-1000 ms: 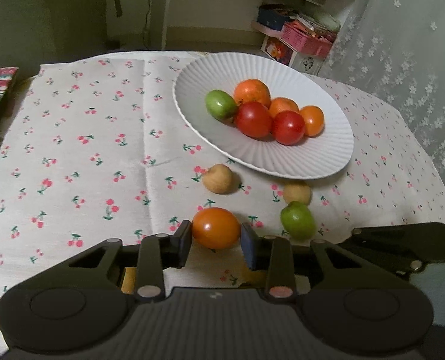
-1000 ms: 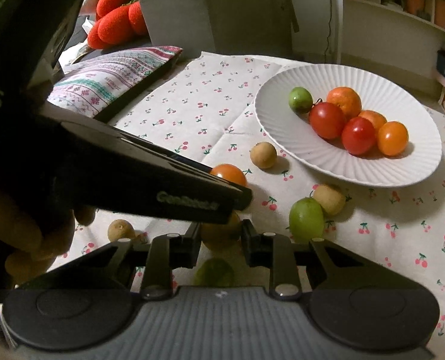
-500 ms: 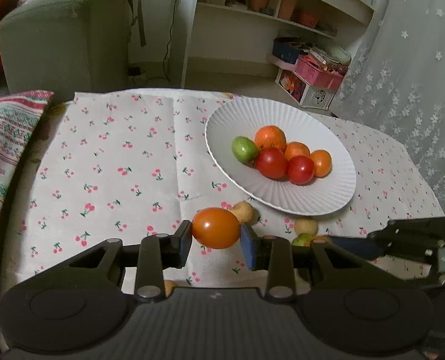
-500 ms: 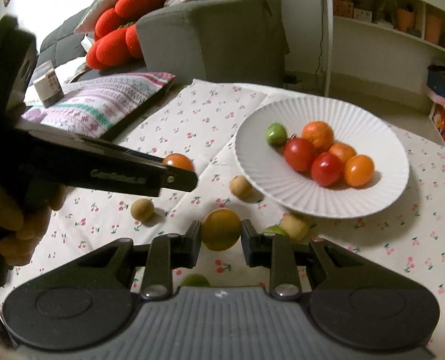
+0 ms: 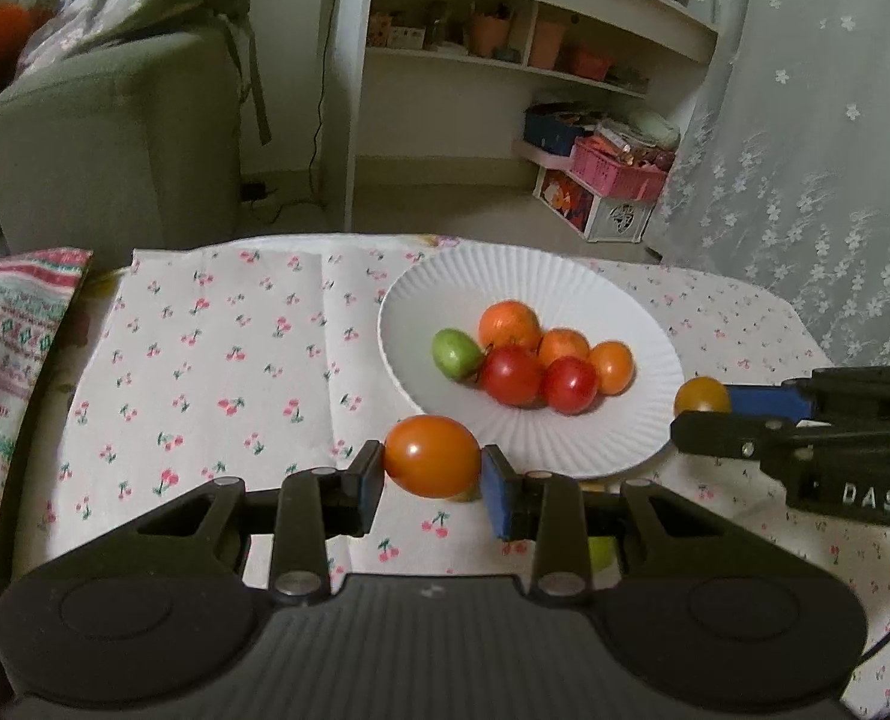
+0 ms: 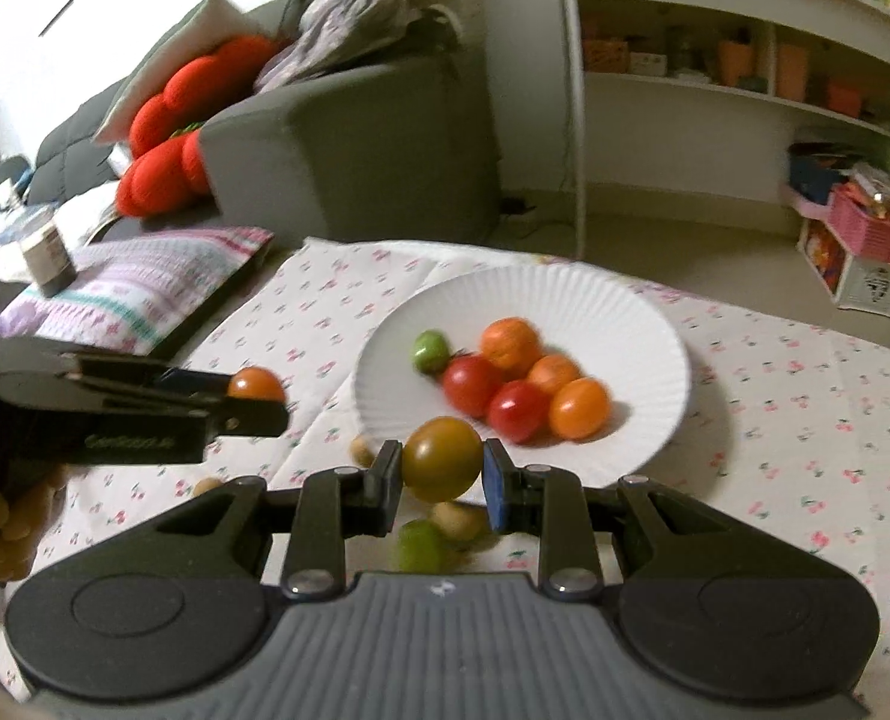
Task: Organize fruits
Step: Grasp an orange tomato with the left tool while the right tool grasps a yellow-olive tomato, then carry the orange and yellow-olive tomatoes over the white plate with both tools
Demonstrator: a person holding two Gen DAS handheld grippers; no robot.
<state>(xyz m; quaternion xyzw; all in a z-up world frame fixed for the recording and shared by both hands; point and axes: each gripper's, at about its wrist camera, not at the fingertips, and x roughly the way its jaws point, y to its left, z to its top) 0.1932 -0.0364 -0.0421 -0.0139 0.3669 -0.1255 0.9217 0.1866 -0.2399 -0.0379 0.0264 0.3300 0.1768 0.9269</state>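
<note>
My left gripper (image 5: 432, 480) is shut on an orange tomato (image 5: 431, 455) and holds it in the air just before the near rim of the white ribbed plate (image 5: 601, 444). My right gripper (image 6: 441, 479) is shut on a yellow-brown tomato (image 6: 441, 457), also lifted near the plate (image 6: 655, 324). The plate carries a green fruit (image 5: 455, 353), two red tomatoes (image 5: 511, 375) and orange ones (image 5: 509, 324). Each gripper shows in the other's view: the right gripper (image 5: 706, 414) with its tomato (image 5: 701, 396), the left gripper (image 6: 258, 399) with its tomato (image 6: 255, 384).
On the cherry-print tablecloth (image 5: 216, 348) below the grippers lie a green fruit (image 6: 420, 543) and small tan fruits (image 6: 457, 519). A striped cushion (image 5: 6, 348) lies at the left table edge. A grey sofa (image 5: 114, 132) and white shelves (image 5: 535, 60) stand beyond the table.
Both grippers have risen off the cloth with their tomatoes and tilted up, so more of the room shows. The right gripper has also moved closer to the plate.
</note>
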